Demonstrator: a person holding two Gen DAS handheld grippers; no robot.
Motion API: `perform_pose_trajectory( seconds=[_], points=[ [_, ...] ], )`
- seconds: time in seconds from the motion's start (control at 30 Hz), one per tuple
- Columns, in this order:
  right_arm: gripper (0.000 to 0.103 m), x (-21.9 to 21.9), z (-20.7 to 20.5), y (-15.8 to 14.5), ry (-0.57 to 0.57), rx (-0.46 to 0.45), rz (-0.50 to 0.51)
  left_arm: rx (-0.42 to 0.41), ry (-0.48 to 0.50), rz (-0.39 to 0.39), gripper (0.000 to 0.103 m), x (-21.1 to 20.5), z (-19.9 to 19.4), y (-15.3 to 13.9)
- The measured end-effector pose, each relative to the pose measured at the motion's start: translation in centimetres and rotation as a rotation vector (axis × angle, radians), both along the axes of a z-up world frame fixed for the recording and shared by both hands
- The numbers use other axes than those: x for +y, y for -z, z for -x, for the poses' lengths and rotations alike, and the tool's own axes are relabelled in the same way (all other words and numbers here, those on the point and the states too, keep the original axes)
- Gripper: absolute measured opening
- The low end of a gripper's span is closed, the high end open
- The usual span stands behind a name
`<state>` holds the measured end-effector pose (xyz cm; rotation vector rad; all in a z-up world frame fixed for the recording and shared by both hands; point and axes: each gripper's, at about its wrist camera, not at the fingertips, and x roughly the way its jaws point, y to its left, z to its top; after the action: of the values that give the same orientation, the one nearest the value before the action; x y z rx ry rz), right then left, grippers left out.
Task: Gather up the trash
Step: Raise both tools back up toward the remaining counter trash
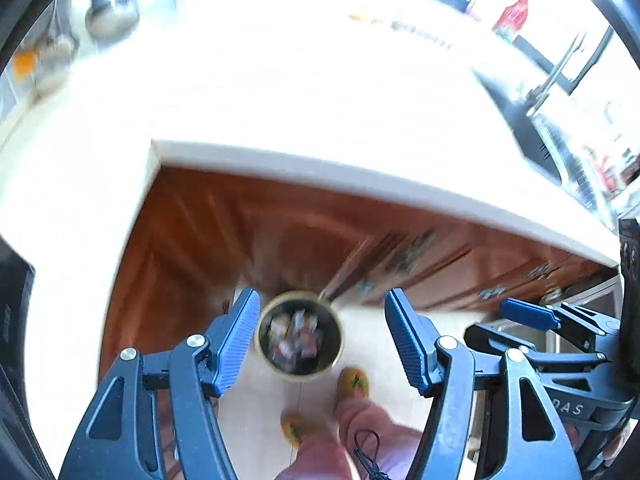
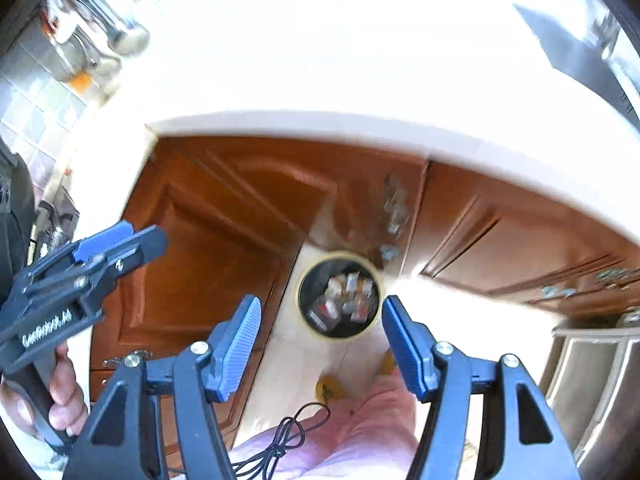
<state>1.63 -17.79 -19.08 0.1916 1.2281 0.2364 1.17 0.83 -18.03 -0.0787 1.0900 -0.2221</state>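
A round trash bin with a pale rim and dark liner stands on the floor below, holding several crumpled wrappers; it also shows in the right wrist view. My left gripper is open and empty, high above the bin. My right gripper is open and empty, also above the bin. The right gripper shows at the right of the left wrist view, and the left gripper shows at the left of the right wrist view. Both views are blurred.
A white countertop runs across the top, with wooden cabinet doors beneath. A sink with a faucet is at the right. Hanging metal utensils are at the far left. The person's pink-clad legs and yellow slippers stand by the bin.
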Motion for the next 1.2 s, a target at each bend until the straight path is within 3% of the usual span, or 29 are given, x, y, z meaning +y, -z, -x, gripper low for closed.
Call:
perform_pose_trajectory(
  seconds=[0.17,0.3,0.67,0.73,0.93,1.2],
  points=[
    [0.063,-1.3,0.7,-5.8,0.065,-0.078,0.017,-0.104,0.03,0.009,0.064,0.0,-0.1,-6.0],
    [0.063,-2.1,1.3,-10.5,0.098,-0.168,-0.01,-0.196,0.027,-0.043,0.065,0.0,-0.1,-9.9],
    [0.063,0.2,-0.4,-17.5,0.07,-0.332,-0.065,-0.391,-0.081,-0.154,0.072,2.5,-1.2,-19.1],
    [0.063,1.2,-1.4,-18.2,0.058,-0.337,-0.043,-0.432,-0.096,-0.19,0.08,2.7,-1.7,-20.2],
    [0.063,2.7,-5.0,-19.9,0.047,-0.356,-0.001,-0.44,-0.071,-0.24,0.08,2.2,-4.4,-20.3],
    [0.063,1.1,-12.1,-19.8,0.052,-0.393,-0.059,-0.379,-0.061,-0.364,0.08,0.4,-10.2,-16.4]
  ],
)
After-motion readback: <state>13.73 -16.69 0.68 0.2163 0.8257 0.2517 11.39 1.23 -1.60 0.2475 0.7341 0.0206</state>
